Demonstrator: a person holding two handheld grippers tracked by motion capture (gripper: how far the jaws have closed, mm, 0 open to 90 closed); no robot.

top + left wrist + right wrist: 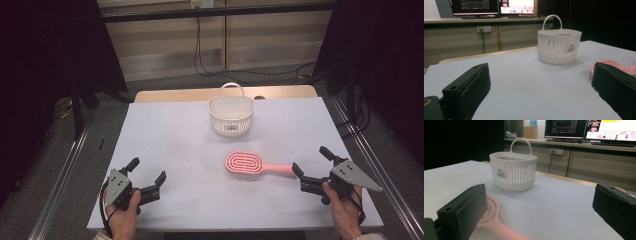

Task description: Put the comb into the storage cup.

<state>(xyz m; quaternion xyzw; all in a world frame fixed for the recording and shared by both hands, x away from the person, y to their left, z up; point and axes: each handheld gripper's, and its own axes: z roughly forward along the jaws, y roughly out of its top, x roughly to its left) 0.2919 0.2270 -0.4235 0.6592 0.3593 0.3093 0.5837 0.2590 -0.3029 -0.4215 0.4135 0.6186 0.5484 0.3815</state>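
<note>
A pink hairbrush [250, 164] lies flat on the white surface [175, 140], its oval vented head ridged with looping channels, its handle pointing to 3 o'clock. The right gripper [311, 167], jaws apart, sits at the handle's tip. The left gripper [148, 171], jaws apart, rests at 8 o'clock. A white slotted basket [231, 115] stands at 12.

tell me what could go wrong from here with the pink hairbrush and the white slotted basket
1. The right gripper stands open right at the handle tip of the flat-lying pink plastic hairbrush; closing that far out may let the heavier head droop or twist.
2. The white slotted plastic basket looks light, so a bump on its rim could slide or tip it.
</note>
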